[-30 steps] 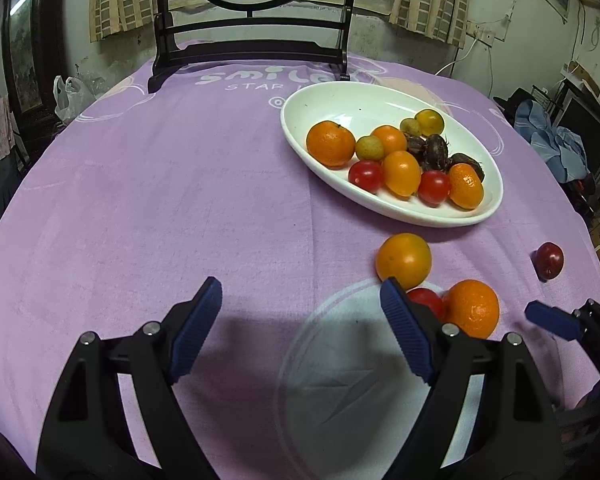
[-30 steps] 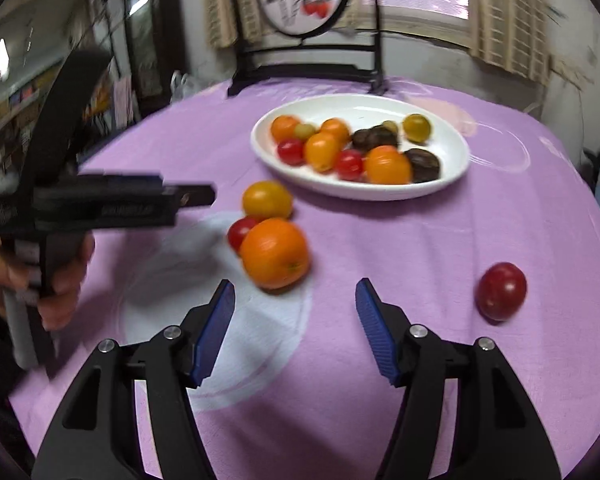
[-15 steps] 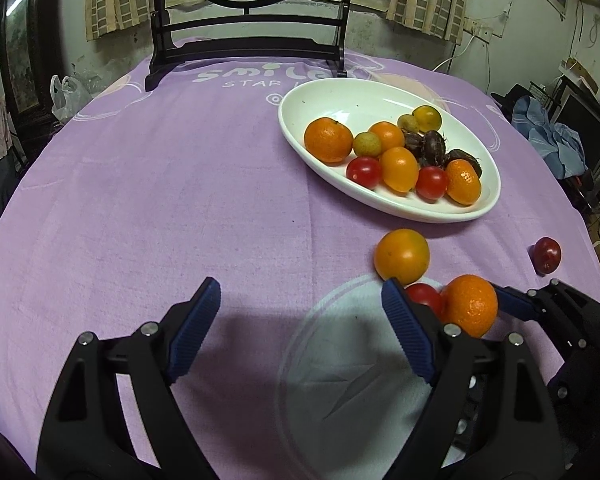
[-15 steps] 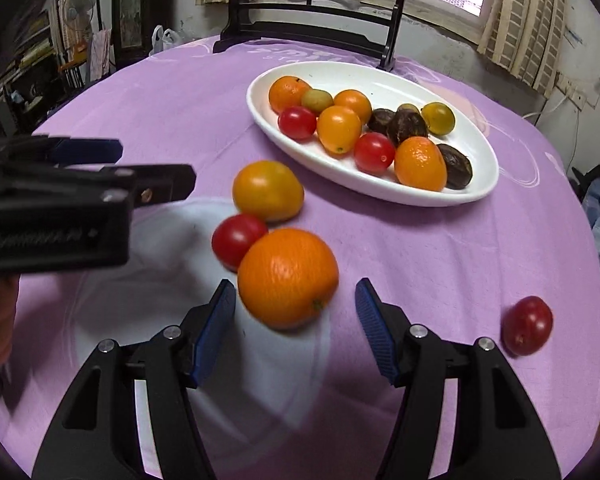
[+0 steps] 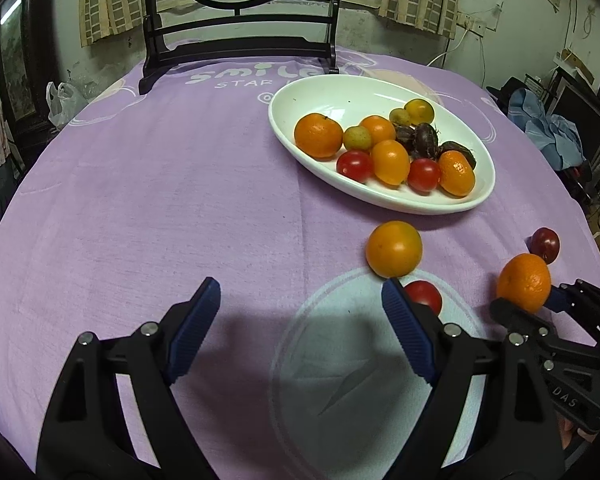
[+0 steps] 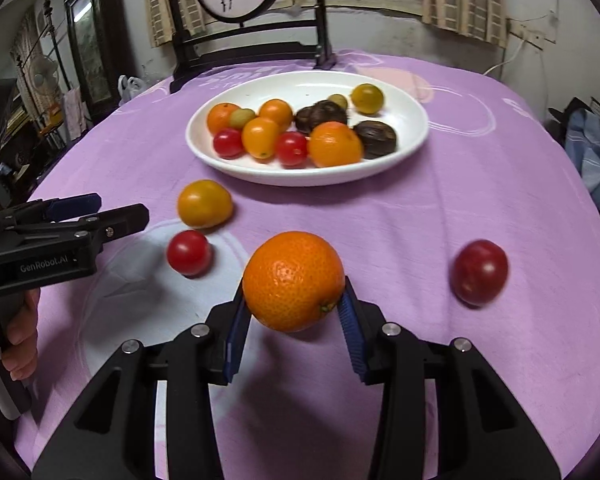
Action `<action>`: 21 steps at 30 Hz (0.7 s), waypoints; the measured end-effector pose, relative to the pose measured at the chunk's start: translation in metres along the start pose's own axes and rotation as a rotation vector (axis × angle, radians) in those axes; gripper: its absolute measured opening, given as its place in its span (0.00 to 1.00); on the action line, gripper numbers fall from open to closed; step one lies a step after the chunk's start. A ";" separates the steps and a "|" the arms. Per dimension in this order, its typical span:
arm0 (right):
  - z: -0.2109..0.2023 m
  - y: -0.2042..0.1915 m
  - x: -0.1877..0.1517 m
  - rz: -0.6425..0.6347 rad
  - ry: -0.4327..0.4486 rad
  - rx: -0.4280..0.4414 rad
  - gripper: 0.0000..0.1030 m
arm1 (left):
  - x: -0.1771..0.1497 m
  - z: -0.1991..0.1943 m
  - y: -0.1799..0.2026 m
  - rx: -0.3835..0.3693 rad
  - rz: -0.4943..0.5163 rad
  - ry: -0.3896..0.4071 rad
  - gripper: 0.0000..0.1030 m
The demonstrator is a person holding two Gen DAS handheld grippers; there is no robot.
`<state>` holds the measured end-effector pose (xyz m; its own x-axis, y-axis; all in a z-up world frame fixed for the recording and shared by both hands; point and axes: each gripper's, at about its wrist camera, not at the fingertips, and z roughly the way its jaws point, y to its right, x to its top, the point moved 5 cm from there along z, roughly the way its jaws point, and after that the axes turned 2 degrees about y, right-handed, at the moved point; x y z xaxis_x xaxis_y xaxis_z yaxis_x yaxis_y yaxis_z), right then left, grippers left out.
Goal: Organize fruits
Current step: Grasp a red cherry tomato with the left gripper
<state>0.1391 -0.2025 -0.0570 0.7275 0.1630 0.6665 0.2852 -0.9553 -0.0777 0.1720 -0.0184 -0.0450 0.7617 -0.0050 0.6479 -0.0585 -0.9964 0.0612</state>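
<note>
My right gripper (image 6: 294, 312) is shut on an orange mandarin (image 6: 294, 280) and holds it a little above the purple cloth; it also shows in the left wrist view (image 5: 523, 282). My left gripper (image 5: 300, 332) is open and empty, low over the cloth. A white oval plate (image 6: 404, 148) at the back holds several fruits. Loose on the cloth lie a yellow-orange tomato (image 6: 204, 203), a small red tomato (image 6: 188, 252) and a dark red tomato (image 6: 479, 272).
A dark wooden stand with a round painted panel (image 5: 240, 48) stands at the table's far edge. The left gripper shows at the left of the right wrist view (image 6: 96, 216). The round table drops off on all sides.
My right gripper closed on the mandarin and lifted it off the cloth, away from the small red tomato. The left gripper has barely moved.
</note>
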 end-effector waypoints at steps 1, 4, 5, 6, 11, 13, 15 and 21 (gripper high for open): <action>-0.002 0.002 -0.001 0.005 0.004 -0.004 0.42 | 0.000 0.000 0.000 0.001 0.002 -0.001 0.82; -0.008 0.004 -0.004 -0.002 0.018 -0.016 0.42 | -0.001 0.001 0.001 0.002 0.004 -0.002 0.82; -0.008 0.004 -0.004 -0.004 0.020 -0.019 0.42 | -0.001 0.001 0.001 0.002 0.003 -0.003 0.82; -0.009 0.005 -0.006 -0.007 0.019 -0.019 0.42 | -0.001 0.001 0.002 -0.002 0.004 -0.006 0.82; -0.007 0.003 -0.007 -0.032 0.013 -0.013 0.42 | -0.010 0.000 0.020 -0.064 0.032 -0.021 0.82; -0.008 0.002 -0.006 -0.037 0.015 -0.010 0.42 | -0.014 0.001 0.030 -0.073 0.059 -0.021 0.82; -0.010 0.003 -0.006 -0.037 0.017 -0.008 0.42 | -0.018 0.004 0.040 -0.075 0.088 -0.021 0.82; -0.009 0.006 -0.006 -0.034 0.003 -0.019 0.42 | -0.022 0.015 0.057 -0.057 0.129 -0.057 0.68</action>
<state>0.1305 -0.2113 -0.0546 0.7158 0.1946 0.6706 0.2975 -0.9539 -0.0408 0.1613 -0.0766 -0.0667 0.7809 -0.1386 0.6091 -0.1932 -0.9809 0.0244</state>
